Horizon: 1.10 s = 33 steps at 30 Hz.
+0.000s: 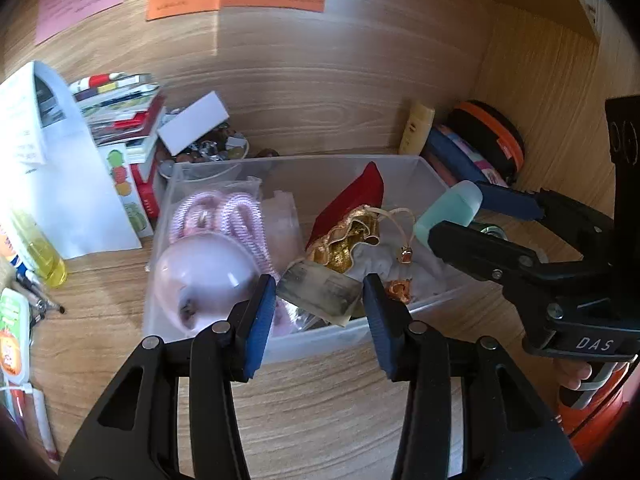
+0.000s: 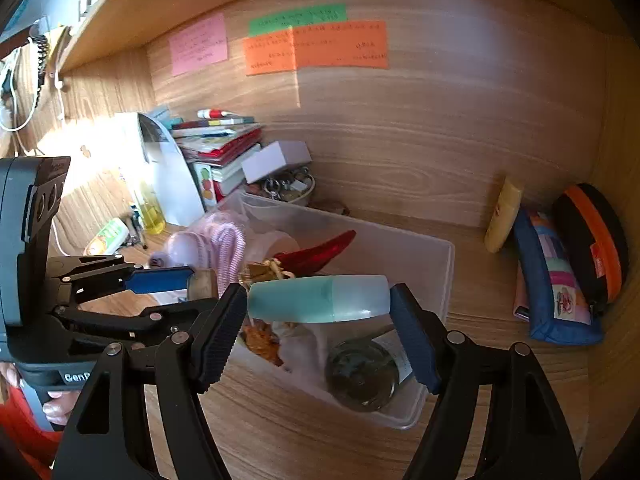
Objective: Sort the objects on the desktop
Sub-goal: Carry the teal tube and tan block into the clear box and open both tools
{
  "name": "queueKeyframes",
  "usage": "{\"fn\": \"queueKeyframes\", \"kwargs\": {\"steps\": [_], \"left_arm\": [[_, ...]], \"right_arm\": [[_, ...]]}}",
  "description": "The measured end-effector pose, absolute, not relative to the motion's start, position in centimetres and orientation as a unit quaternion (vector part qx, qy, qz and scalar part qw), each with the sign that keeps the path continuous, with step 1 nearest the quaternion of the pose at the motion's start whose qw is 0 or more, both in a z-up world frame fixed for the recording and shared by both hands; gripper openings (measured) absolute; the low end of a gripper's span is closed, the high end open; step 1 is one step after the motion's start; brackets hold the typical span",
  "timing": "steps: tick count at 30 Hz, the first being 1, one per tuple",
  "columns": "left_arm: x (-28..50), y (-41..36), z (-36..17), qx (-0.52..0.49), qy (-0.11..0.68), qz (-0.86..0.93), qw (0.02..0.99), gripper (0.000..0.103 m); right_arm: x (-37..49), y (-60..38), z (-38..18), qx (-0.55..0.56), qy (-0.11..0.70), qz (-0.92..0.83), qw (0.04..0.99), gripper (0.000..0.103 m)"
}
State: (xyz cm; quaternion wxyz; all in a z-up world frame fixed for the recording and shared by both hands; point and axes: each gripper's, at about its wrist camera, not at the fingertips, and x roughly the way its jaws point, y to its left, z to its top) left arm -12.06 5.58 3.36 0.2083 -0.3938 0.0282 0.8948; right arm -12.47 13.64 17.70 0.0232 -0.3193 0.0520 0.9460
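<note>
A clear plastic bin [image 1: 304,162] [image 2: 448,268] stands on the wooden desk. It holds a pink coiled cord [image 1: 236,216], a pale pink round thing [image 1: 204,276], a red and gold pouch [image 1: 352,216] and a glass jar [image 2: 360,376]. Over the bin's front edge, my left gripper [image 1: 320,316] [image 2: 196,290] is shut on a small worn grey-tan block [image 1: 320,292]. My right gripper [image 2: 318,300] [image 1: 456,210] is above the bin's right end. It is shut on a teal bottle [image 2: 296,300] [image 1: 448,206] with a frosted cap, held crosswise between the pads.
At back left are a stack of books [image 1: 124,120], a white box [image 1: 192,126] on a bowl of trinkets, and a leaning white sheet [image 1: 68,184]. A yellow bottle [image 1: 40,256] and pens lie at left. A cream tube [image 2: 504,218], blue pencil case [image 2: 552,280] and orange-black case [image 2: 592,240] sit right.
</note>
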Motion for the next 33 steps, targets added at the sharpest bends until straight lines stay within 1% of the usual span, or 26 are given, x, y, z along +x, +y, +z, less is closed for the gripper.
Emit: {"fn": "queueKeyframes", "kwargs": {"steps": [10, 17, 18, 19, 20, 21, 25, 26, 27, 28, 29, 33], "left_arm": [[-12.6, 5.4, 2.8, -0.416, 0.015, 0.882, 0.221, 0.045], [-11.8, 5.0, 3.3, -0.416, 0.004, 0.881, 0.225, 0.046], [-11.4, 5.0, 3.4, -0.413, 0.003, 0.882, 0.228, 0.049], [-11.2, 4.9, 3.6, -0.411, 0.003, 0.882, 0.23, 0.055], [-10.8, 4.9, 3.7, -0.407, 0.004, 0.884, 0.23, 0.057], [-10.6, 4.8, 3.7, -0.406, 0.004, 0.885, 0.229, 0.058], [-9.2, 4.3, 4.3, -0.395, 0.01, 0.892, 0.219, 0.059], [-8.9, 4.1, 4.4, -0.393, 0.008, 0.893, 0.217, 0.06], [-8.6, 3.8, 4.5, -0.391, 0.008, 0.896, 0.211, 0.063], [-8.4, 3.6, 4.5, -0.39, 0.007, 0.897, 0.207, 0.07], [-8.1, 3.3, 4.6, -0.388, 0.005, 0.899, 0.204, 0.072], [-7.2, 2.1, 4.7, -0.391, -0.006, 0.901, 0.189, 0.072]], "right_arm": [[-13.7, 14.6, 16.4, -0.344, 0.07, 0.936, 0.02, 0.071], [-13.0, 14.3, 17.0, -0.338, 0.071, 0.938, 0.03, 0.072], [-12.9, 14.3, 17.1, -0.337, 0.071, 0.938, 0.032, 0.074], [-12.6, 14.2, 17.3, -0.335, 0.07, 0.939, 0.034, 0.078], [-12.4, 14.1, 17.5, -0.333, 0.07, 0.94, 0.038, 0.079], [-12.2, 14.1, 17.6, -0.331, 0.069, 0.94, 0.042, 0.081], [-11.0, 13.7, 18.3, -0.323, 0.066, 0.942, 0.058, 0.084], [-10.8, 13.7, 18.4, -0.322, 0.066, 0.942, 0.06, 0.084], [-10.4, 13.6, 18.5, -0.322, 0.068, 0.942, 0.063, 0.085], [-10.0, 13.6, 18.5, -0.322, 0.071, 0.942, 0.065, 0.086], [-9.5, 13.6, 18.5, -0.321, 0.074, 0.942, 0.067, 0.086], [-8.0, 13.5, 18.4, -0.32, 0.082, 0.941, 0.07, 0.086]]}}
